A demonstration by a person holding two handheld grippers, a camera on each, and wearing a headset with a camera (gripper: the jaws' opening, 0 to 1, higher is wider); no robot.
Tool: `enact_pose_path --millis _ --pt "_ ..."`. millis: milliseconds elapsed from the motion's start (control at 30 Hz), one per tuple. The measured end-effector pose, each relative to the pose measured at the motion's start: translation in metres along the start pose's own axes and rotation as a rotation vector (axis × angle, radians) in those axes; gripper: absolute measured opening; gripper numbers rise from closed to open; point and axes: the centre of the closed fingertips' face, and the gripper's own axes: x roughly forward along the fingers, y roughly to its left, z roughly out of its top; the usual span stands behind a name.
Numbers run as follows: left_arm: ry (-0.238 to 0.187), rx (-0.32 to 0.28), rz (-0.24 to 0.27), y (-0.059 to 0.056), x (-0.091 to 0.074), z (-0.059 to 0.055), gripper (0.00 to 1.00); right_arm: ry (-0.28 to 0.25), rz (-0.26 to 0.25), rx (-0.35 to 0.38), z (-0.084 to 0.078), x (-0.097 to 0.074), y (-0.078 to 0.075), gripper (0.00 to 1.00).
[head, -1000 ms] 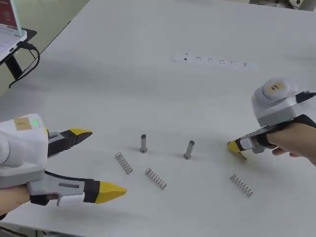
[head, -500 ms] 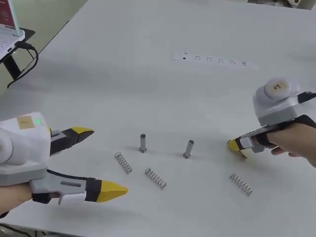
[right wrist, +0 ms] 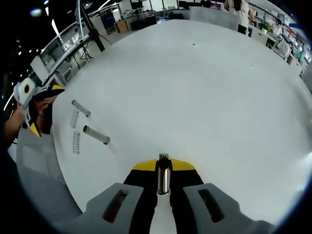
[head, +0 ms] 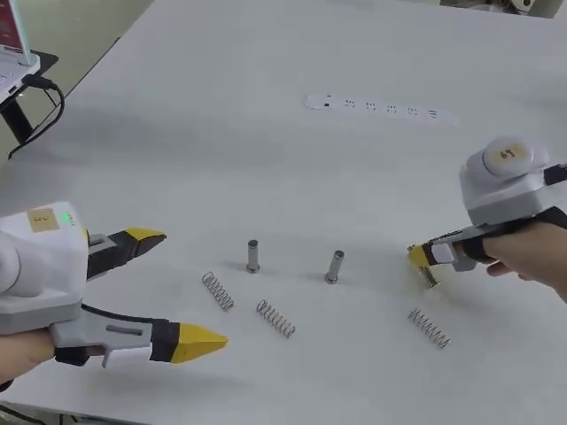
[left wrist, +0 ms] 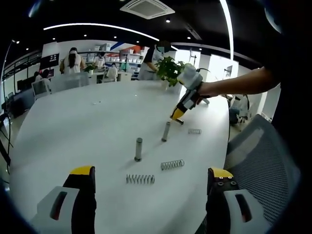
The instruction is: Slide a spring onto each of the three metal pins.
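White table [head: 266, 177], loose springs [head: 275, 319], office plant [left wrist: 169, 70]

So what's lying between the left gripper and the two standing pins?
Two loose springs, flat on the table, as the head view shows.

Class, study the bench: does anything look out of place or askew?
Nothing looks damaged. One pin sits apart from the others, clamped in the right gripper; two pins stand upright on the table with three springs loose nearby.
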Motion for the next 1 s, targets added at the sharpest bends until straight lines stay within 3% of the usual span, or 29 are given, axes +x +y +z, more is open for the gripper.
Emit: enact_pose_path --millis 400,667,1000 --pt "-0.004 0.011 -0.005 -0.003 0.001 0.004 0.92 -0.097 -0.042 0.001 0.000 -0.019 -0.003 0.05" --pt "-0.005 0.020 -0.010 -0.006 0.002 0.007 0.92 -0.129 -0.050 0.019 -0.001 -0.024 -0.004 0.05" --pt "-0.006 0.024 -0.006 -0.005 0.001 0.008 0.93 -0.151 -0.070 -0.020 -0.006 -0.029 -0.004 0.05"
